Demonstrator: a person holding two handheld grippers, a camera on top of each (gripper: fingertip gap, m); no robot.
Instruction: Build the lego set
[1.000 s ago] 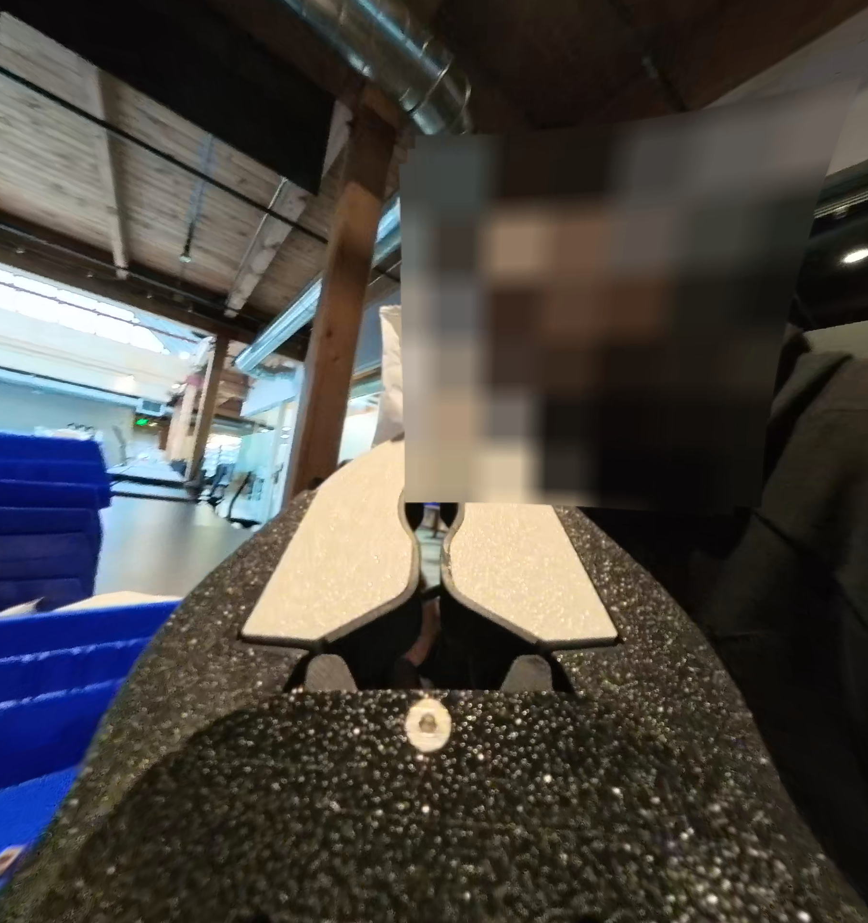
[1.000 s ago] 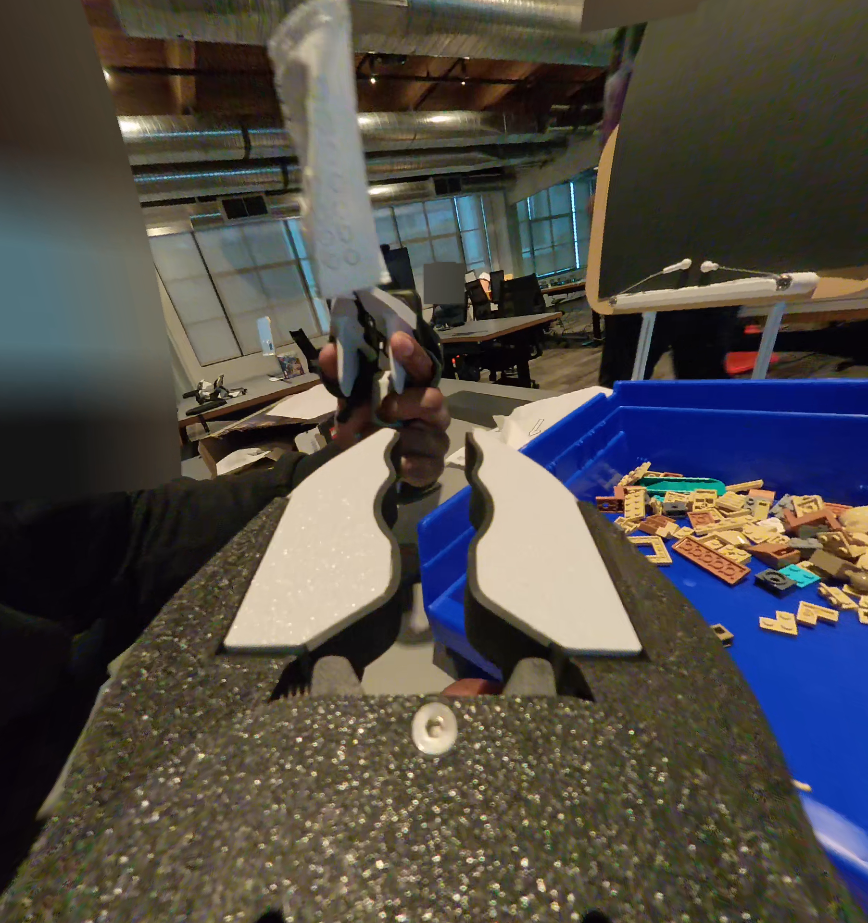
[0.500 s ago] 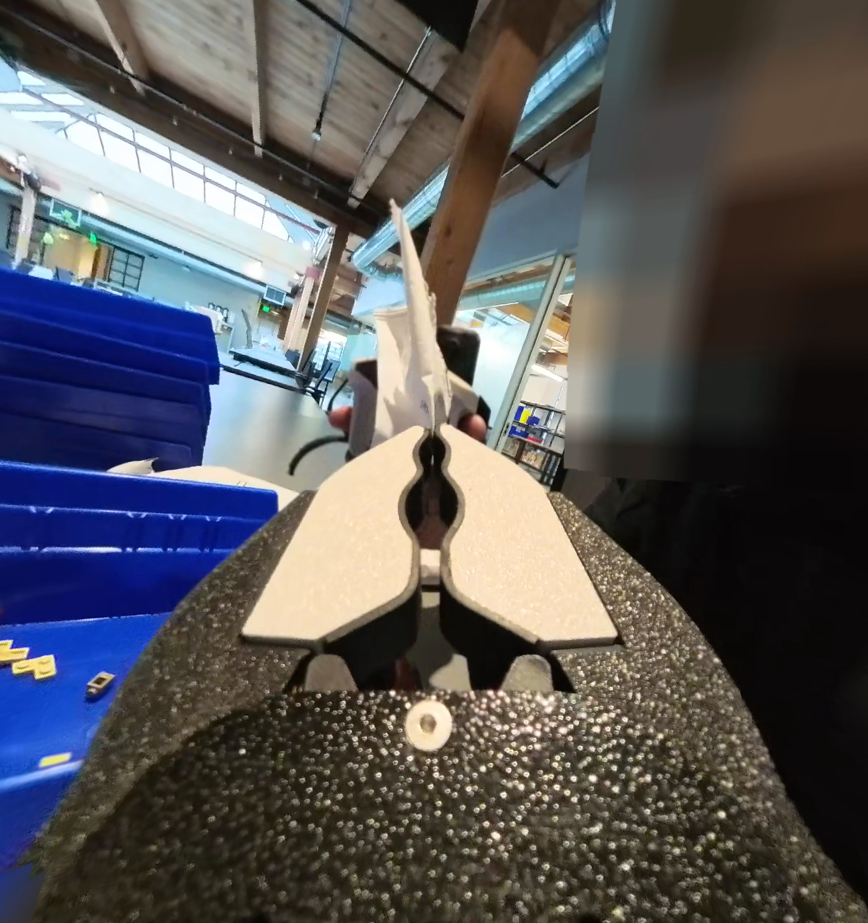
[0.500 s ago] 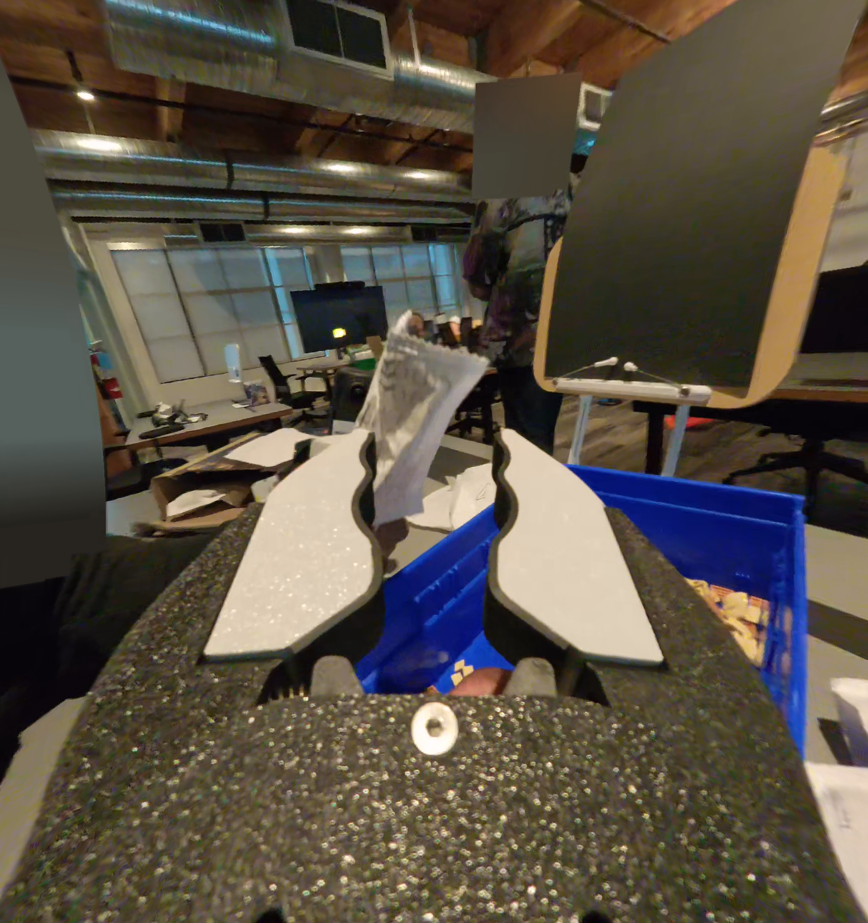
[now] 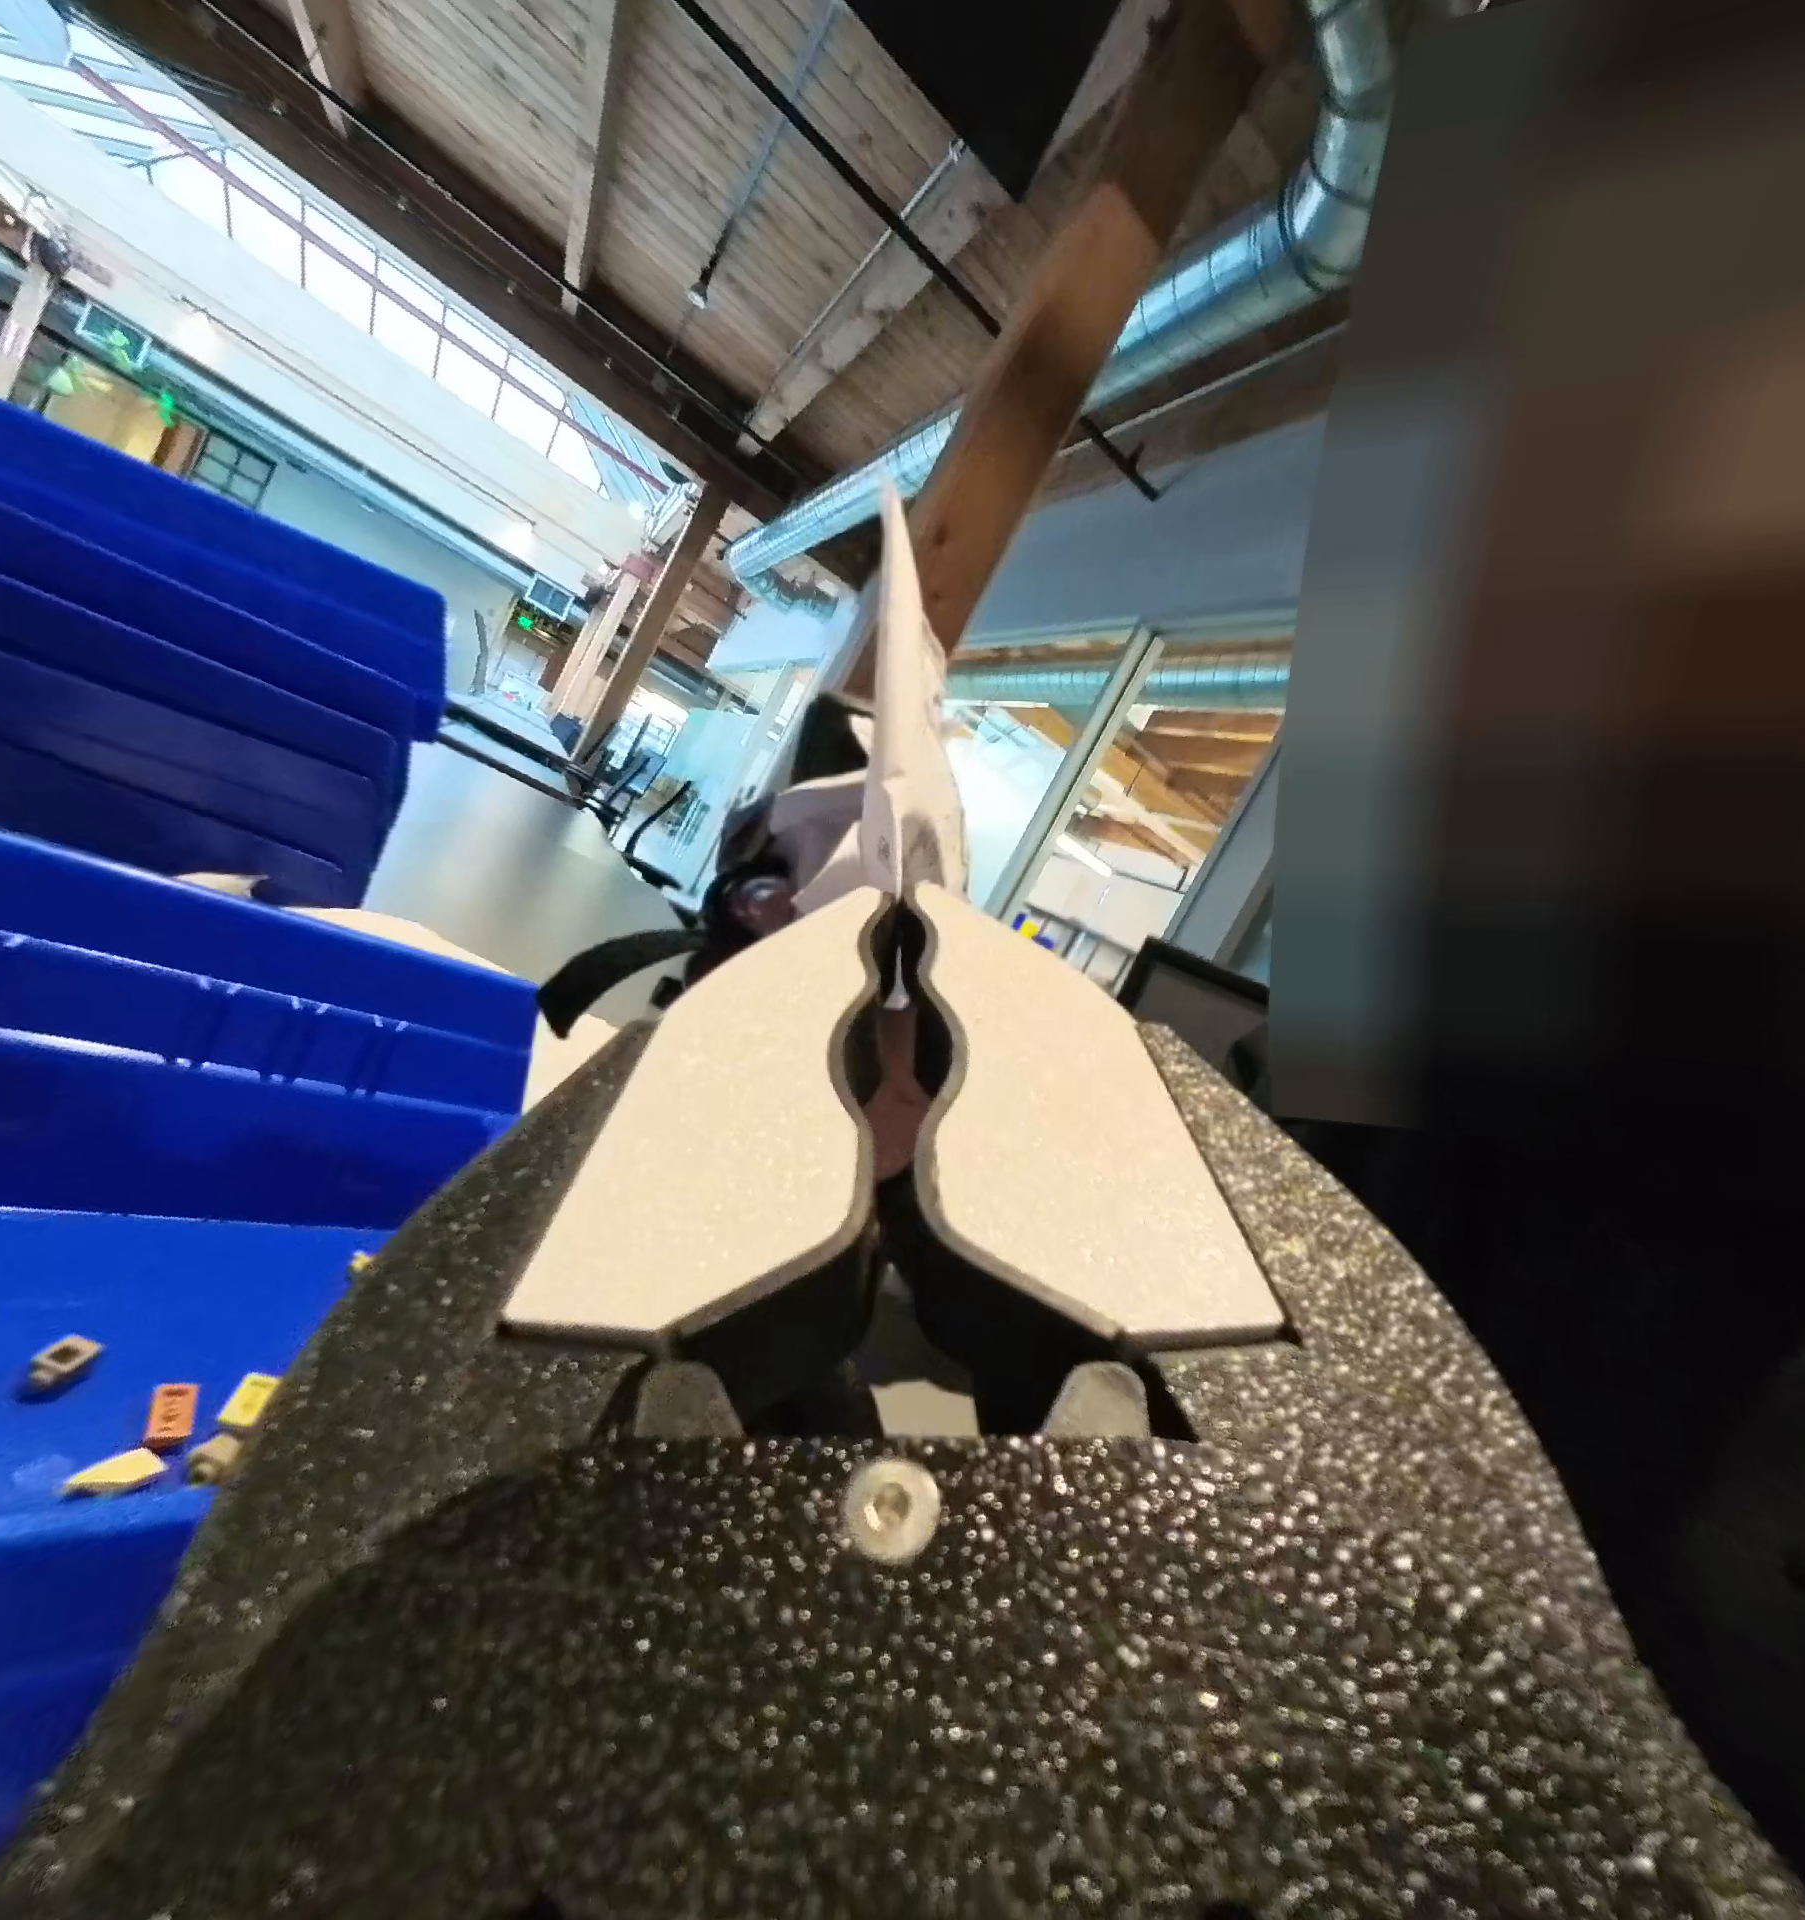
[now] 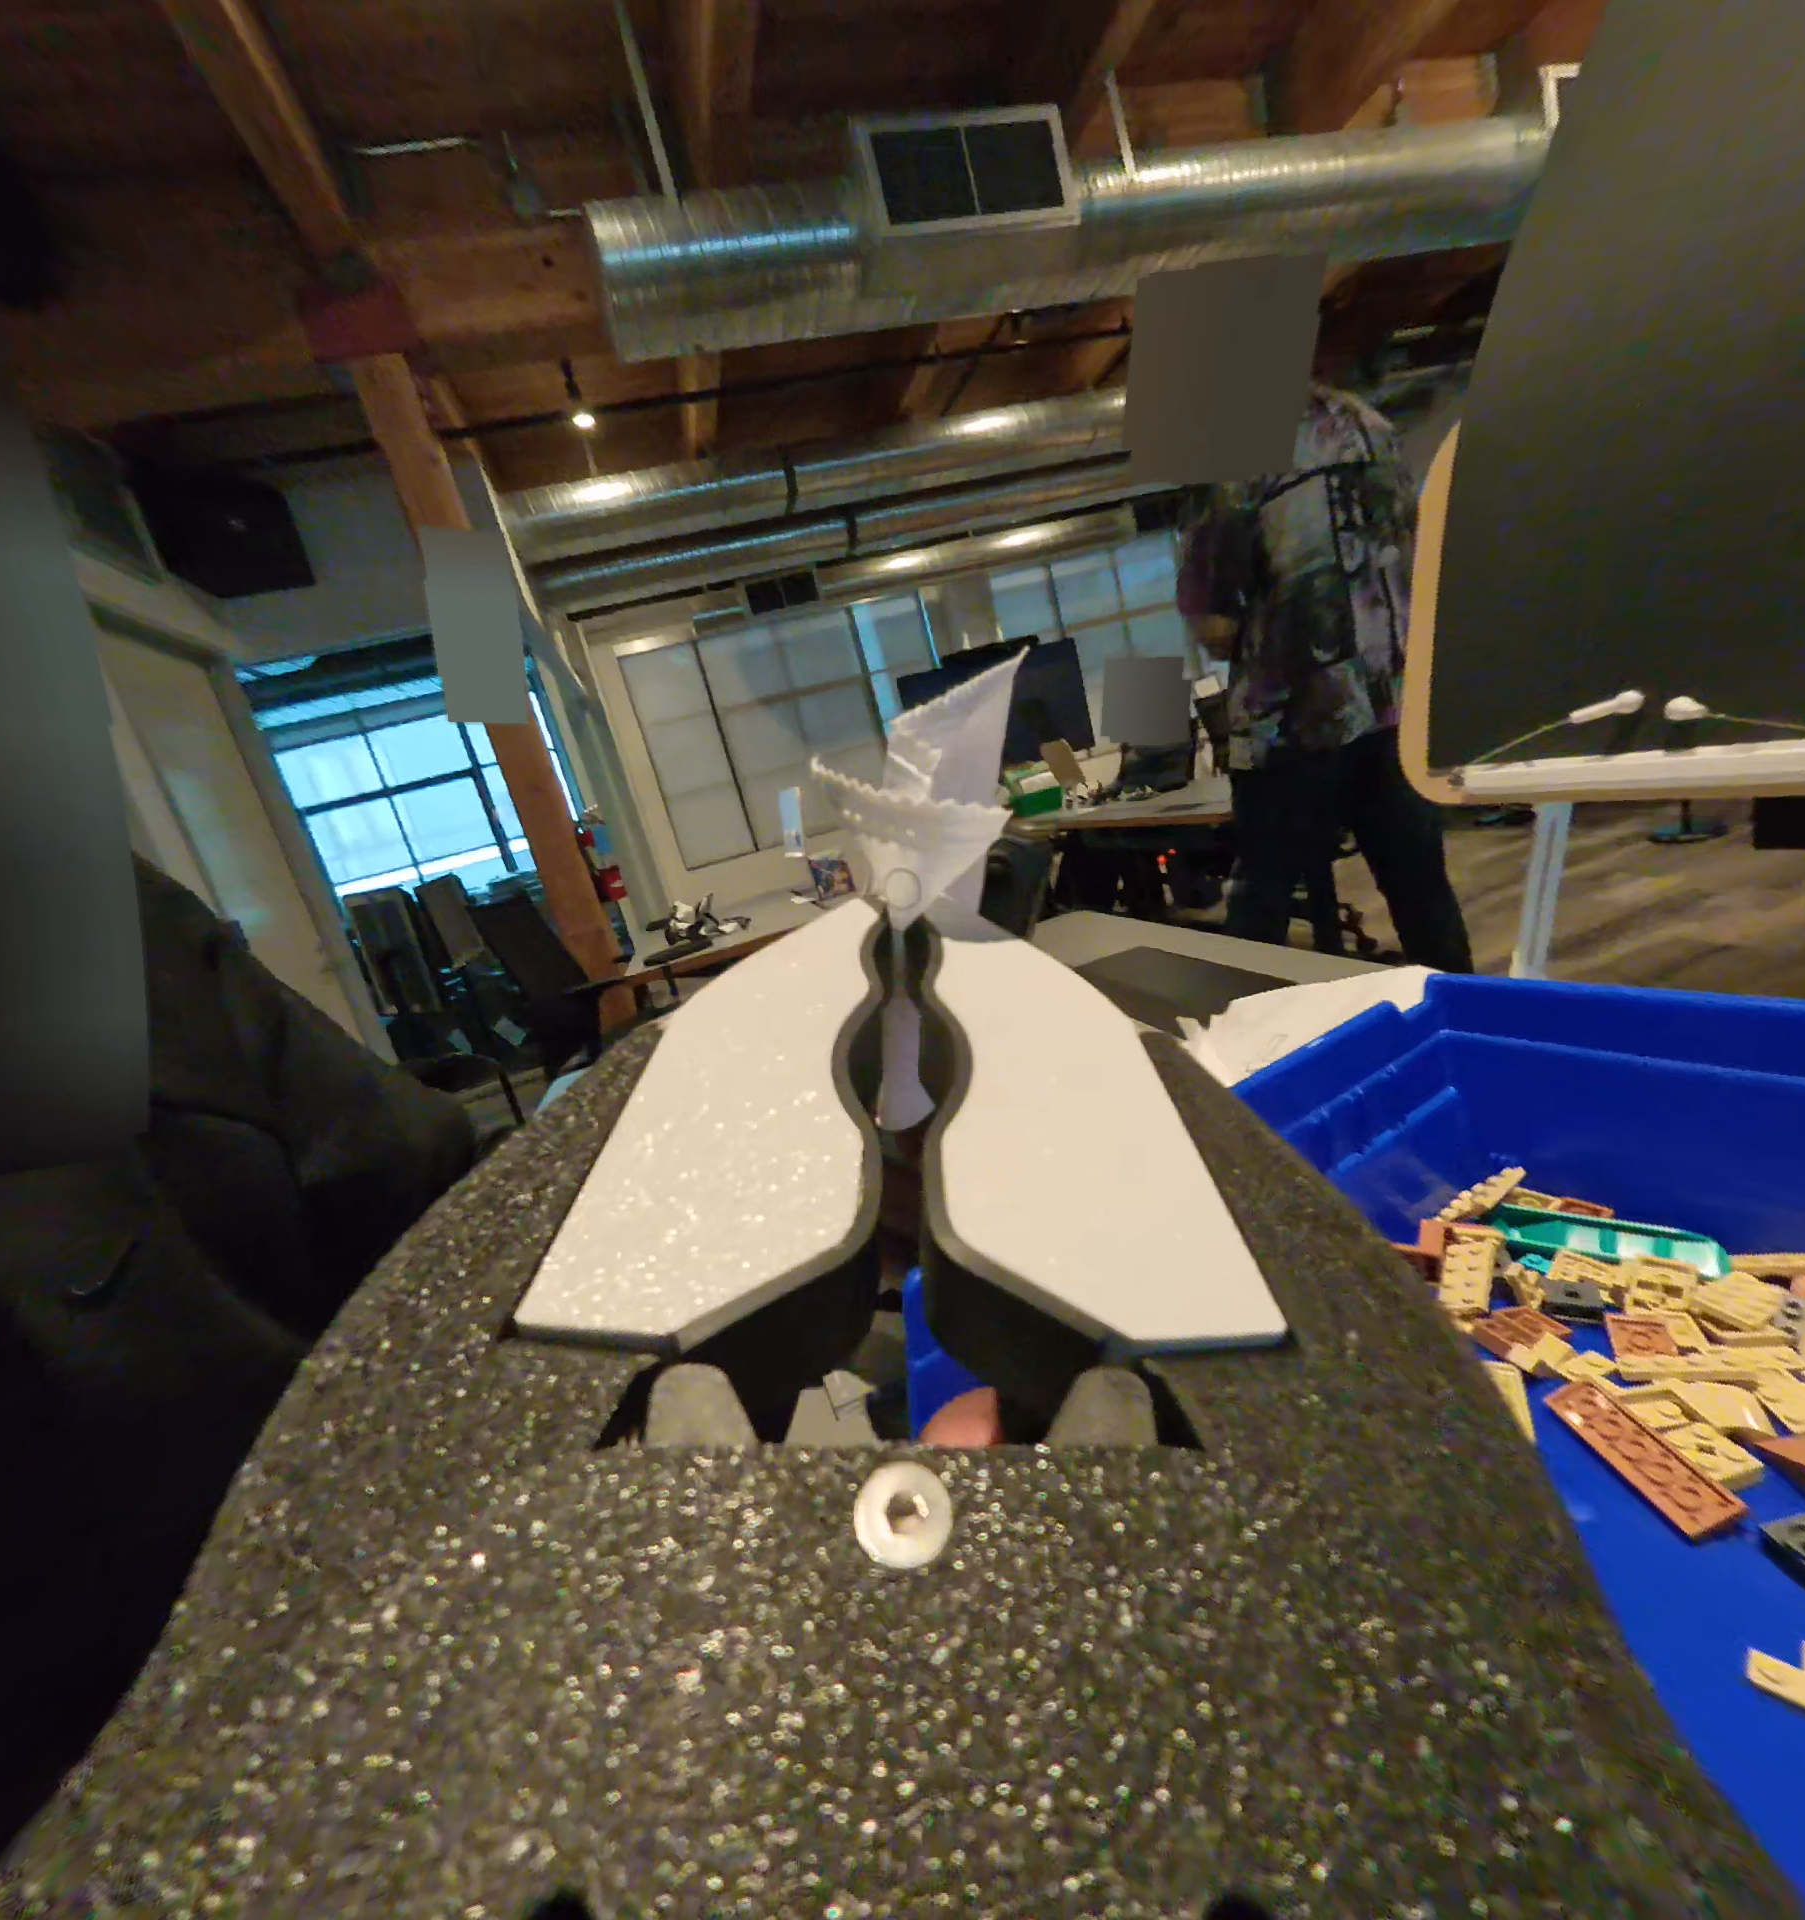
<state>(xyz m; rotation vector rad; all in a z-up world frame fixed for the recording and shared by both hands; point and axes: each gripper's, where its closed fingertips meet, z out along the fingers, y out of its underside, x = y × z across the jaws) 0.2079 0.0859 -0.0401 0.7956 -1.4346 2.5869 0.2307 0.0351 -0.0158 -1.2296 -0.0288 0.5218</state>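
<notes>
Where both hand-held grippers (image 5: 896, 914) (image 6: 900, 925) pinch — paper bag (image 6: 929, 821).

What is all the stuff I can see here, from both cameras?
Paper bag: one, white, empty-looking, pinched by both grippers, held up in the air.
Lego pieces: many, mostly tan and brown, some teal and dark grey, loose in the nearest bin.
Bins: several, blue, stacked at the left of the left wrist view.
Easel board: one, dark with a wooden edge, behind the bin.
Bystander: one, patterned shirt, in the background.
Left gripper: black with grey fingers, shut on the bag.
Right gripper: same, shut on the bag.
</notes>
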